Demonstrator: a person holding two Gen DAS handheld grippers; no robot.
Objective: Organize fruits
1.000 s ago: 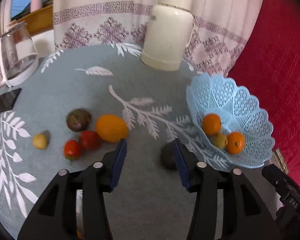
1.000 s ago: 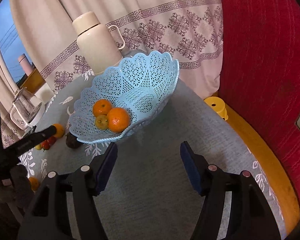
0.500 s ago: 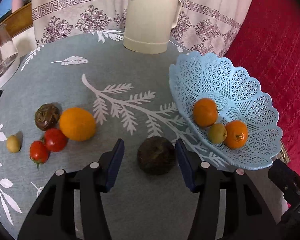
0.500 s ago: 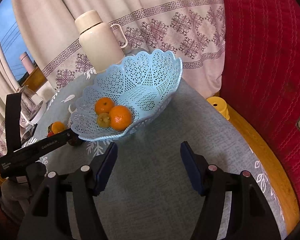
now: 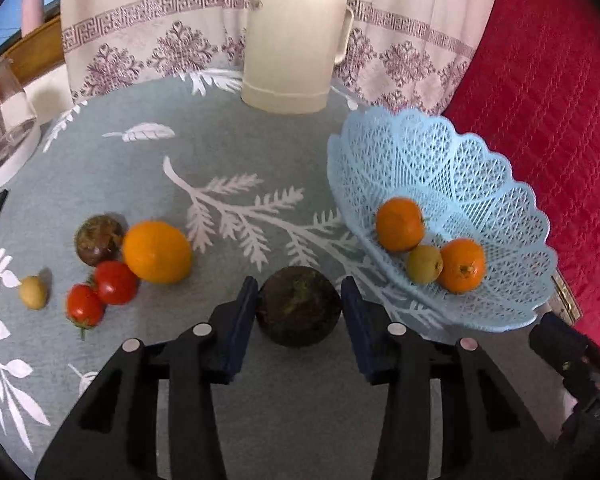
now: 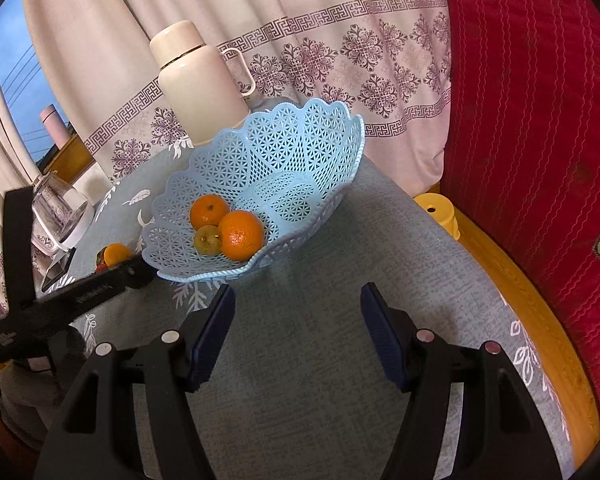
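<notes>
- Grey-blue cloth covers the bench point(image 5: 148, 184); the blue lattice basket point(image 5: 496, 216) at its right edge holds three fruits.
- My left hand-held gripper point(image 5: 298, 304) is closing, the dark round fruit point(image 5: 298, 306) between its jaws, just left of the basket, with no long axis to align.
- My right hand-held gripper point(image 6: 298, 334) hangs open and empty, farther off.
</notes>
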